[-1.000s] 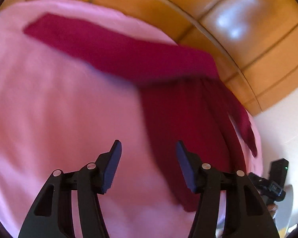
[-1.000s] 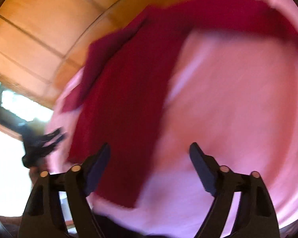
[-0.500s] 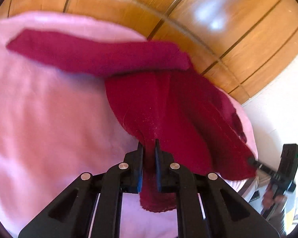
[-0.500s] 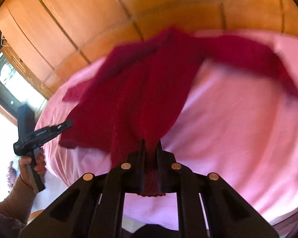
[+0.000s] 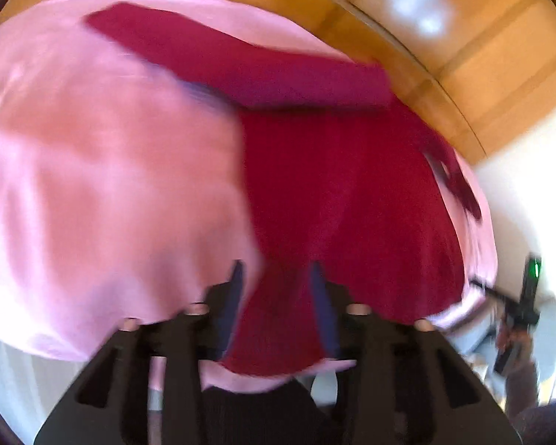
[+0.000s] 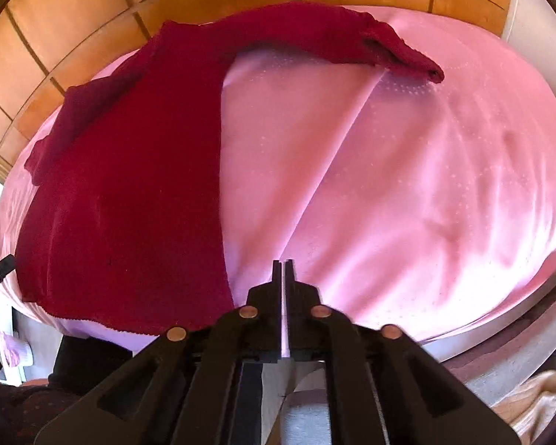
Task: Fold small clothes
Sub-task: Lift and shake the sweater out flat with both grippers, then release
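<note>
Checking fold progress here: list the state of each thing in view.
red sweater: lying flat on the sheet, one sleeve stretched out sideways, not held.
pink sheet: spread out, creased.
left gripper: open, over the sweater's hem.
right gripper: shut, empty.

I see a pink-sheeted bed (image 6: 407,170), glossy wood-panelled wall (image 6: 92,3) behind it — window light glaring on the panels, white wall (image 5: 519,185) beside.
</note>
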Available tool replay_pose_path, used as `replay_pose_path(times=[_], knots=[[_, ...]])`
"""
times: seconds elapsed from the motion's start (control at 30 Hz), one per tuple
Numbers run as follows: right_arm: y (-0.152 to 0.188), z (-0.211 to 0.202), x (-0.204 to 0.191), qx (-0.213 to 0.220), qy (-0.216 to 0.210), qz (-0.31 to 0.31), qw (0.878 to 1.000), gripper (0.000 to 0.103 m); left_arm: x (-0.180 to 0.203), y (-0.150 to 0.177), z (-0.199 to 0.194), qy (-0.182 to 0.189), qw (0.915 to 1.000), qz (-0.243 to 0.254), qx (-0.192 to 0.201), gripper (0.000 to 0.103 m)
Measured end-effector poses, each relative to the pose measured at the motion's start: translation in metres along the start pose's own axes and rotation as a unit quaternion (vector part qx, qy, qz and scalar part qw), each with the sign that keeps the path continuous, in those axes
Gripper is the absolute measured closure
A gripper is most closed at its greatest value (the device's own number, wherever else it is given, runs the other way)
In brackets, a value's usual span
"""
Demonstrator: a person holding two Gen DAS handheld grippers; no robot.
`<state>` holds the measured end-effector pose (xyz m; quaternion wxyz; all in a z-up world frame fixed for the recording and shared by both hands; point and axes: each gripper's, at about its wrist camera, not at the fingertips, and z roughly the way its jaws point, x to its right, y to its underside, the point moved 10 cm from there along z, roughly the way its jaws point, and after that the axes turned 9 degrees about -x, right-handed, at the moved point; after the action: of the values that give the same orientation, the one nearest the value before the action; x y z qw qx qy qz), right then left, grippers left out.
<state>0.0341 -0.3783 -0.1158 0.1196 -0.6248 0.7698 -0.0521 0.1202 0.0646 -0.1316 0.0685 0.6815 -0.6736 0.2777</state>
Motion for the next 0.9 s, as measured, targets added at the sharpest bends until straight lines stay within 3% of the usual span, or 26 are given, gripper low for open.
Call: replay_pose_path(times=[0.03,0.07,0.17,0.23,0.37,0.5,0.6,0.73,0.83,0.87,0.9], knots=[[-0.006,-0.004,-0.006,0.009,0.001,-0.005,1.0,0.079,-0.013,-0.007,-0.01,-0.002,0.9995,-0.023,0.02,0.048],[-0.013,-0.007,-0.013,0.022,0.005,-0.011,1.0,0.055,-0.023,-0.016,-0.017,-0.005,0.9986,-0.04,0.035,0.048],[-0.039,-0.014,-0.047,0.063,0.0,-0.051,0.997,0.049,-0.056,-0.055,-0.04,-0.062,0.9922,-0.065,0.087,0.048],[-0.056,-0.012,-0.079,0.08,-0.022,-0.073,0.994,0.036,-0.077,-0.078,-0.05,-0.097,0.9863,-0.076,0.11,0.048],[-0.072,0.017,-0.149,0.068,-0.069,-0.121,0.988,0.031,-0.115,-0.131,-0.056,-0.134,0.9748,-0.108,0.142,0.048],[-0.077,0.067,-0.198,0.04,-0.069,-0.169,0.982,0.028,-0.161,-0.178,-0.061,-0.146,0.9676,-0.142,0.149,0.048],[-0.08,0.092,-0.201,0.046,-0.03,-0.184,0.981,0.019,-0.186,-0.218,-0.06,-0.173,0.9625,-0.147,0.149,0.048],[-0.073,0.1,-0.2,0.049,-0.046,-0.182,0.981,0.003,-0.217,-0.259,-0.044,-0.211,0.9554,-0.156,0.135,0.048],[-0.076,0.104,-0.198,0.048,-0.06,-0.181,0.98,0.002,-0.23,-0.278,-0.026,-0.199,0.9568,-0.169,0.127,0.048],[-0.077,0.105,-0.198,0.049,-0.062,-0.184,0.98,0.002,-0.234,-0.281,-0.022,-0.198,0.9578,-0.169,0.123,0.062],[-0.077,0.101,-0.196,0.05,-0.065,-0.186,0.979,0.002,-0.234,-0.287,-0.013,-0.191,0.9614,-0.164,0.112,0.085]])
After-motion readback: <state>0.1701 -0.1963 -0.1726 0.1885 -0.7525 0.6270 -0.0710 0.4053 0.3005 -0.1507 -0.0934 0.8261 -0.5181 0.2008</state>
